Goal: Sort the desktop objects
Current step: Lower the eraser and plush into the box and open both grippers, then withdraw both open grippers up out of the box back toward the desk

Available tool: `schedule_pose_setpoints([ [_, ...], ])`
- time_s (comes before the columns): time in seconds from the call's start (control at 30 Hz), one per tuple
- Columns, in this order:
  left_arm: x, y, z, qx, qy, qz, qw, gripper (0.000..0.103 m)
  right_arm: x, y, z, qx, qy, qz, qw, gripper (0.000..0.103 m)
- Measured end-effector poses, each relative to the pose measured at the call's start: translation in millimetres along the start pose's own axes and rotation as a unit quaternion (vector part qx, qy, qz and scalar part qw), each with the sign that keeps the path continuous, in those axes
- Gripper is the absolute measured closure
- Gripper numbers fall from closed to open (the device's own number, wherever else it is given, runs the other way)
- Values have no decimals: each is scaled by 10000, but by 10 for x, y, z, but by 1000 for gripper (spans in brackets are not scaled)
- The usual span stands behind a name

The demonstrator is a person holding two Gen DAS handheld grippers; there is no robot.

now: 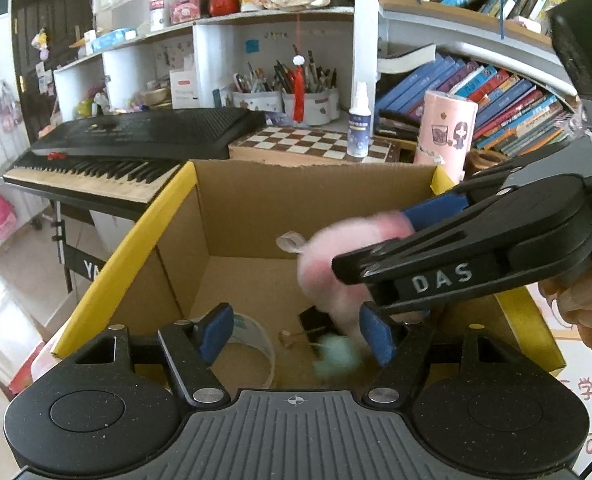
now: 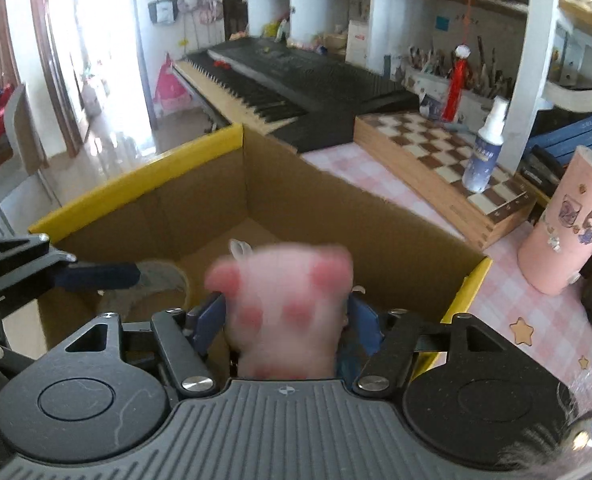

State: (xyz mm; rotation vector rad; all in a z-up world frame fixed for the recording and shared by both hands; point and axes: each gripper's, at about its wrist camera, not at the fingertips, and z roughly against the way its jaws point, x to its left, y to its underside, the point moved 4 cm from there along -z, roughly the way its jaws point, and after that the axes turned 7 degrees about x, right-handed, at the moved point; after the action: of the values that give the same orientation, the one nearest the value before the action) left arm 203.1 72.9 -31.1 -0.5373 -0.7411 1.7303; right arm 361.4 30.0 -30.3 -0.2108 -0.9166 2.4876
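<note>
A pink plush toy (image 2: 287, 292) with red spots, blurred, hangs over an open cardboard box (image 2: 135, 176) with yellow rims. It lies between the blue pads of my right gripper (image 2: 285, 316), whose jaws stand apart and do not seem to press on it. In the left wrist view the same plush toy (image 1: 324, 272) shows blurred between the right gripper's (image 1: 372, 240) fingers, above the box (image 1: 147, 232). My left gripper (image 1: 296, 332) is open over the box's near edge with nothing between its pads. One of its fingers (image 2: 95, 276) shows in the right wrist view.
On the box floor lie a clear ring (image 1: 251, 344), a black clip (image 1: 316, 320) and a green fuzzy thing (image 1: 336, 356). Behind the box are a keyboard (image 1: 135, 148), a chessboard (image 1: 308, 144), a spray bottle (image 1: 359, 124) and a pink cylinder (image 1: 444, 132). A hand (image 1: 584, 308) holds the right gripper.
</note>
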Motion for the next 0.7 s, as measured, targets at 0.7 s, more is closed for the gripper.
schedule_pose_setpoints([
  [0.7, 347, 116, 578, -656, -24, 761, 9949, 17, -274, 373, 1005, -1282, 1040, -1447, 9756, 33],
])
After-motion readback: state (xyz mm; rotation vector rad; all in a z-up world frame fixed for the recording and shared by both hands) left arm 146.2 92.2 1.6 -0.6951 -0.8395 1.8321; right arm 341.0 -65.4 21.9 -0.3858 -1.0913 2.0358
